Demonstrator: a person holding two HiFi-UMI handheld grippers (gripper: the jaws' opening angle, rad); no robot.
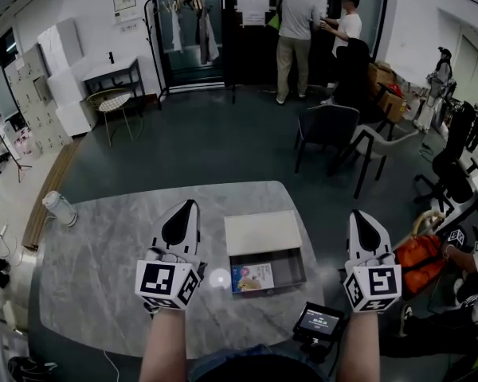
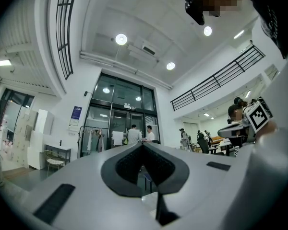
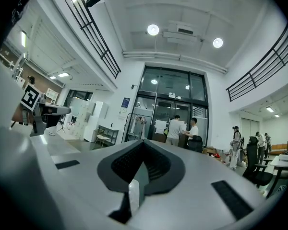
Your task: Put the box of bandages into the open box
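**Both grippers shut and empty; bandages lie in the open box**

The left gripper (image 1: 187, 207), grey with black pads and a marker cube at its back, has its jaws pressed together with nothing between them. It points slightly upward across the room. The right gripper (image 1: 362, 216), of the same make, is likewise closed on nothing and points level.

The left one hangs over a grey marbled table with rounded corners (image 1: 95, 277), just left of the open box. The right one shows past the table's right edge. Between them sits the open grey box (image 1: 296, 267), its cream lid tipped back on the far side. Inside, against its left wall, lies the small colourful box of bandages (image 1: 252, 278).

A small black device with a lit screen (image 1: 319, 321) shows at the table's near edge. Far back, two people (image 1: 299, 34) stand at a glass door.
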